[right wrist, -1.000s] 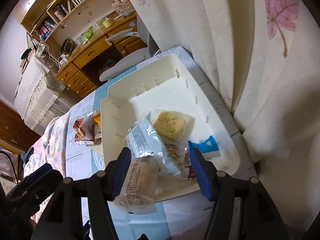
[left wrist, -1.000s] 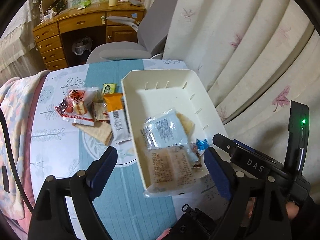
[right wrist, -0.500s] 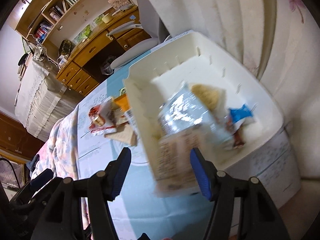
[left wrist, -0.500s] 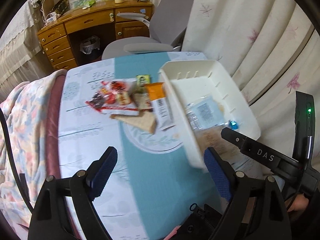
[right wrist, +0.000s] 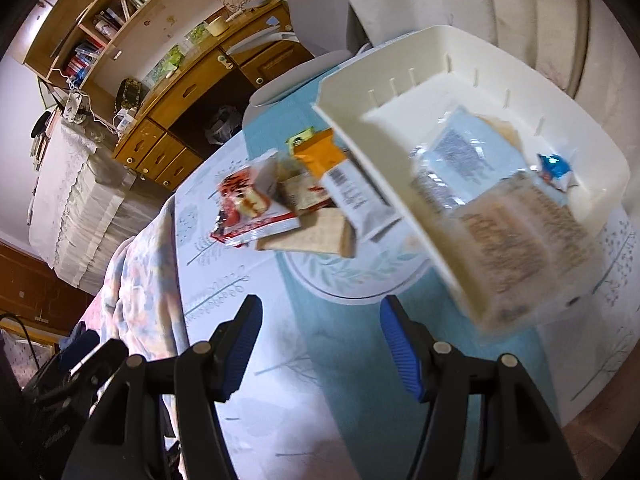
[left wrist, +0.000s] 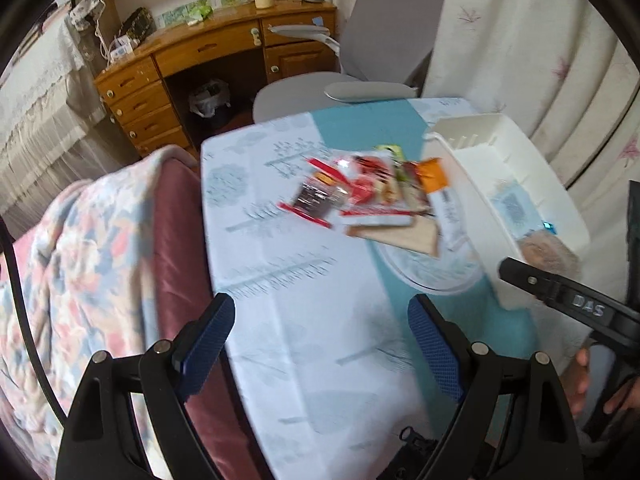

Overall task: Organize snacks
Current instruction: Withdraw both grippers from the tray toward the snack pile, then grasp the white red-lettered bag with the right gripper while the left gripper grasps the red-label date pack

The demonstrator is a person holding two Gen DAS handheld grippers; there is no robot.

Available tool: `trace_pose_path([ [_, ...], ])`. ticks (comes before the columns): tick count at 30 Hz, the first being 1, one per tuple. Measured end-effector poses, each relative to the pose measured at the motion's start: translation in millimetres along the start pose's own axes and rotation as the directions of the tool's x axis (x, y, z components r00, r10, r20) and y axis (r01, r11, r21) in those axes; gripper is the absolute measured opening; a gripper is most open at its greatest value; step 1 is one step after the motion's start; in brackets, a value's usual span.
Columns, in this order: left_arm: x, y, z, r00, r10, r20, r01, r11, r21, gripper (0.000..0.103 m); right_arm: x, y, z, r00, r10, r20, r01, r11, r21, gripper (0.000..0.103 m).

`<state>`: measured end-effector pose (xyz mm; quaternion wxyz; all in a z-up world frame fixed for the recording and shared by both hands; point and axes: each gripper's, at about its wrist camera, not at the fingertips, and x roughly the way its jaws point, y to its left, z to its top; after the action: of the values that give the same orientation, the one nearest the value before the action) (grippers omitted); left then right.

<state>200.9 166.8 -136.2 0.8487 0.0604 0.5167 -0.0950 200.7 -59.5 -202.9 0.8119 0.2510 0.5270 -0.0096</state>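
A cream plastic bin stands on the table's right side and holds several snack packets, among them a silver-blue packet, a brown biscuit pack hanging over its near rim, and a blue candy. A pile of loose snacks lies on the cloth left of the bin: a red packet, an orange packet and a tan wafer. My left gripper and right gripper are both open and empty, hovering over bare cloth near the table's front edge.
The table has a white and teal cloth. A flowered blanket over a maroon seat lies along the left. A grey office chair and a wooden desk stand beyond the table. Curtains hang right behind the bin.
Both grippers have swung left, away from the bin, so the loose snack pile and bare cloth now fill the views. Both stay open and empty.
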Motion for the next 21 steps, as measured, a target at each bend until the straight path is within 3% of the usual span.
trace_pose_path([
  [8,28.9,40.2,22.6,0.998,-0.029,0.058,0.028,0.999,0.018,0.088,26.1,36.9,18.9,1.0,0.015,0.004,-0.015,0.999,-0.051,0.07],
  [21,128.5,31.0,61.0,0.994,-0.097,0.045,0.088,0.98,0.177,0.088,102.0,70.6,63.3,0.999,0.036,0.032,-0.028,0.978,-0.209,0.076],
])
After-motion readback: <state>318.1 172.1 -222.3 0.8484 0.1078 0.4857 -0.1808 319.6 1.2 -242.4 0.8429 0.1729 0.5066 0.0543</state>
